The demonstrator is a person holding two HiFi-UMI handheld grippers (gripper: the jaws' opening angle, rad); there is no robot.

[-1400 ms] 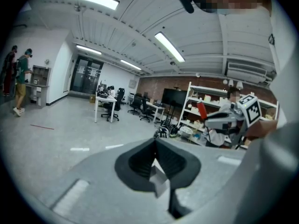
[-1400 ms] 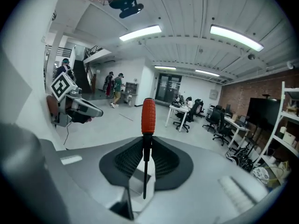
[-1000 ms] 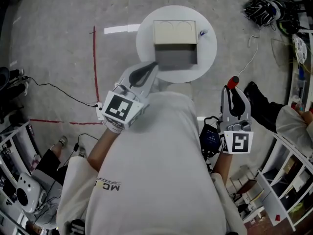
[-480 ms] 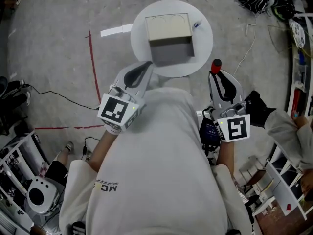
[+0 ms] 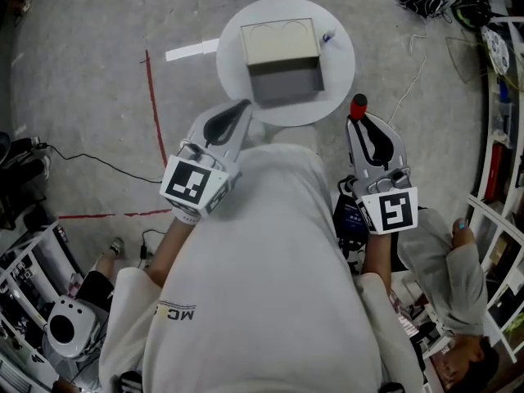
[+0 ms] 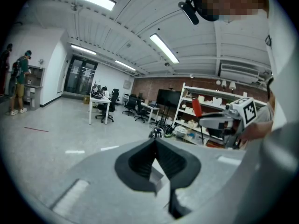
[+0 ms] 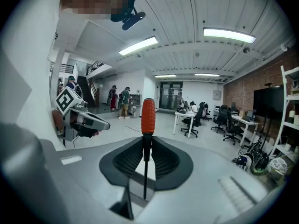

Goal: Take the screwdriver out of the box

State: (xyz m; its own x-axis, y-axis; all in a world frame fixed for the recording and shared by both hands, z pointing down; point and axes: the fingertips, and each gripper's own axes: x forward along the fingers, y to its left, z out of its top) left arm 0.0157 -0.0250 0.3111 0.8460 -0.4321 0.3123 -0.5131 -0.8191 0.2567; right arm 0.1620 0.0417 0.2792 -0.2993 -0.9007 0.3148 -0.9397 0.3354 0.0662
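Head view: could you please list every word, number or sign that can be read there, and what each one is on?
"MC", on the person's white shirt; the mark after it is too small to read.
Left marker cube, on the left tongs: a square pattern, no letters.
Right marker cube, on the right tongs: likewise.
Box: no readable print.

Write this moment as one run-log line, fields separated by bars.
right gripper: shut on screwdriver, outside box | left gripper: shut, empty | box: on round white table
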